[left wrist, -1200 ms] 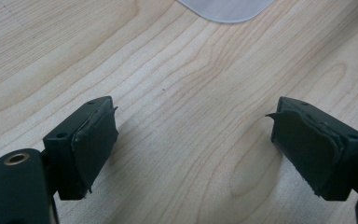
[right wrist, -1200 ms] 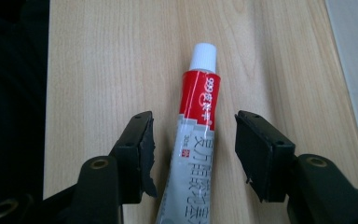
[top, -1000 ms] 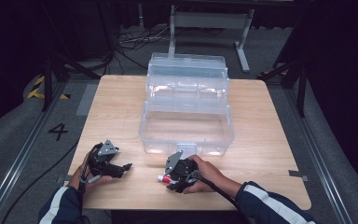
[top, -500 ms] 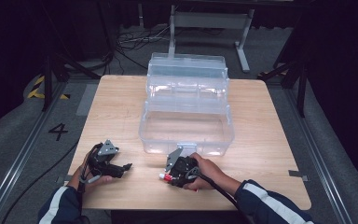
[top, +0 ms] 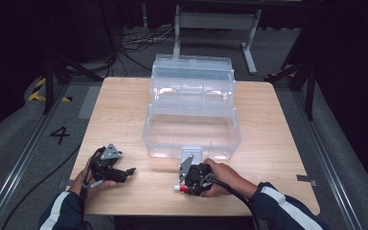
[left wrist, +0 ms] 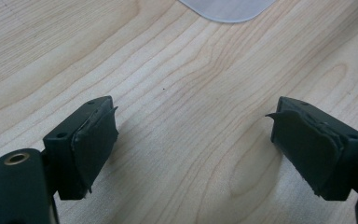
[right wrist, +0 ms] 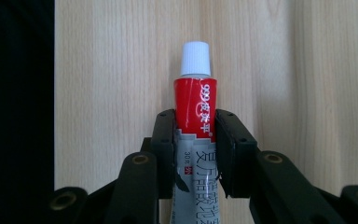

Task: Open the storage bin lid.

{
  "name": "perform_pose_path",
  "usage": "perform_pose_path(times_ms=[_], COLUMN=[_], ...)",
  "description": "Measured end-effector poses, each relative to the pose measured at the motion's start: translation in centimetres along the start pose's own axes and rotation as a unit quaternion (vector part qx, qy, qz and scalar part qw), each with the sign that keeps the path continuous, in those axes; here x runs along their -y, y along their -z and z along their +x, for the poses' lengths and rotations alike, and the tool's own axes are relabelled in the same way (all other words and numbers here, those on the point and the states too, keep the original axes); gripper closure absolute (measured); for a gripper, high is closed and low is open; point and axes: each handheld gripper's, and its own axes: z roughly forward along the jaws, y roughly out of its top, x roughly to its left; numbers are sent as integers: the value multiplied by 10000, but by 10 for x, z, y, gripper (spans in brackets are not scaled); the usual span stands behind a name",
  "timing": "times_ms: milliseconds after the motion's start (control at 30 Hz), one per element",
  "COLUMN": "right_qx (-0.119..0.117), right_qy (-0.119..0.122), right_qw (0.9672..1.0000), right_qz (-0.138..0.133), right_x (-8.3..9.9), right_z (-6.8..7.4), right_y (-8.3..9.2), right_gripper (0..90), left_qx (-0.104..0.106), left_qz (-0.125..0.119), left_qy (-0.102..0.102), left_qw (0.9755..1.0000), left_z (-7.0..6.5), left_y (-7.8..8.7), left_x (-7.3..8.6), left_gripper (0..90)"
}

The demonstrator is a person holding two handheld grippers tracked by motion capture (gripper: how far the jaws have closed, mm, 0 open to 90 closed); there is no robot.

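Right gripper [right wrist: 195,140] grips a tube [right wrist: 196,100] at the table's near edge

Its jaws, just closing, pinch the red-and-grey tube below the white cap, ready to lift it toward the open clear box [top: 191,129] just beyond. The left gripper [left wrist: 193,149] waits at near left, jaws wide and empty over bare table [top: 124,110].

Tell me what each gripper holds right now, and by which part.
The right gripper clamps a red-and-grey ointment tube with a white cap around its middle; the left gripper is open, holding nothing.
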Motion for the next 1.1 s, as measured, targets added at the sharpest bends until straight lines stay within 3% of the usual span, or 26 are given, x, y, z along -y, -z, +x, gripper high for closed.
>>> perform_pose_path(times_ms=[167,533,700,967,1100], right_qx=[-6,-168,-136,-18,-20], right_qy=[182,246,327,184,54], right_qw=[9996,9983,9977,9988,9997], right_qz=[222,504,578,452,250], right_x=[4,14,23,33,39], right_z=[1,1,0,-7,-10], right_y=[3,8,12,19,28], right_gripper=[708,705,712,713,714], left_qx=[3,-7,-9,-12,14], left_qz=[3,-6,-10,-6,-5], left_qy=[2,36,30,42,36], left_qw=[10000,10000,10000,10000,10000], left_z=[0,-1,-1,-1,0], left_y=[0,0,0,0,0], left_x=[0,0,0,0,0], left_gripper=[144,146,146,146,145])
